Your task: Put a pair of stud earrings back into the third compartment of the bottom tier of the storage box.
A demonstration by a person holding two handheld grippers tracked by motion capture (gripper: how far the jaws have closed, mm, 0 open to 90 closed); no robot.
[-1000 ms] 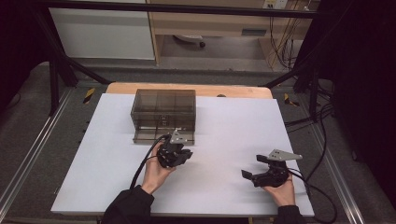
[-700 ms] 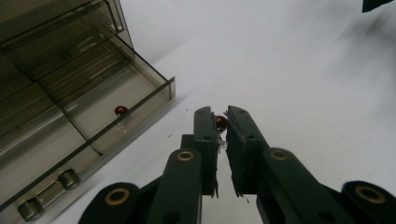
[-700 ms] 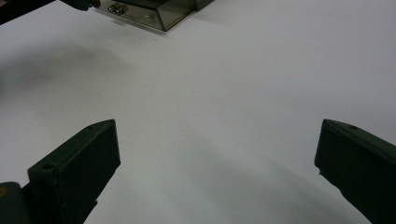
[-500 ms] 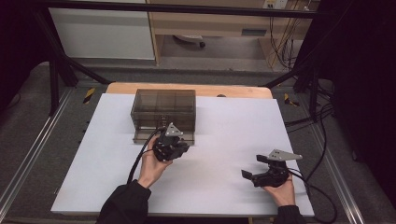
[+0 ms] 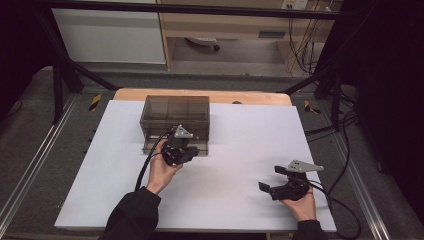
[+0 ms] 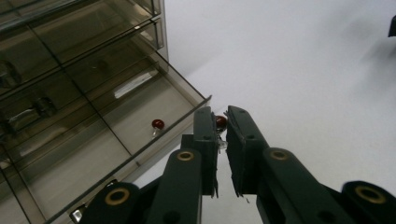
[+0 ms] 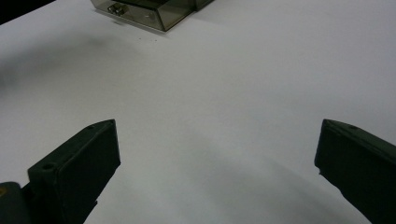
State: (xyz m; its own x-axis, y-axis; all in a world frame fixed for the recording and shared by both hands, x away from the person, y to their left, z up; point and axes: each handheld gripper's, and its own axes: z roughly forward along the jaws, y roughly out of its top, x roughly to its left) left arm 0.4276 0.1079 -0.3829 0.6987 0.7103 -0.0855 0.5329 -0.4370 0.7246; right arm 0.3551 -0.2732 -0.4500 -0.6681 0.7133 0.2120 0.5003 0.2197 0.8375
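- Smoke-tinted clear plastic drawer cabinet (image 5: 175, 117) stands at the far middle-left of the white table sheet (image 5: 235, 150), its front facing the person; a bare wooden table edge (image 5: 200, 95) shows behind it.
- Bottom drawer (image 6: 135, 126) of the cabinet is pulled out toward the person; a small red-capped part (image 6: 158, 124) lies on its floor near the front wall.
- Upper compartments hold small metallic items, too blurred to identify.
- Left gripper (image 5: 186, 150), black with a grey three-cornered plate, sits directly in front of the open drawer, just at its front corner; its cable trails back along the forearm.
- Left gripper view: the two jaws are pinched nearly together on a small red-headed pin-like piece (image 6: 221, 122), held at the tips just outside the drawer's corner. Its red head points away from the camera; a pale shank seems to run back between the jaws, along their length.
- Left hand (image 5: 161, 172) reaches forward, dark sleeve behind, gripper pointing at the cabinet and tilted down.
- Right gripper (image 5: 272, 181) rests at the near right of the sheet, well apart from the cabinet, jaws spread wide with nothing between them.
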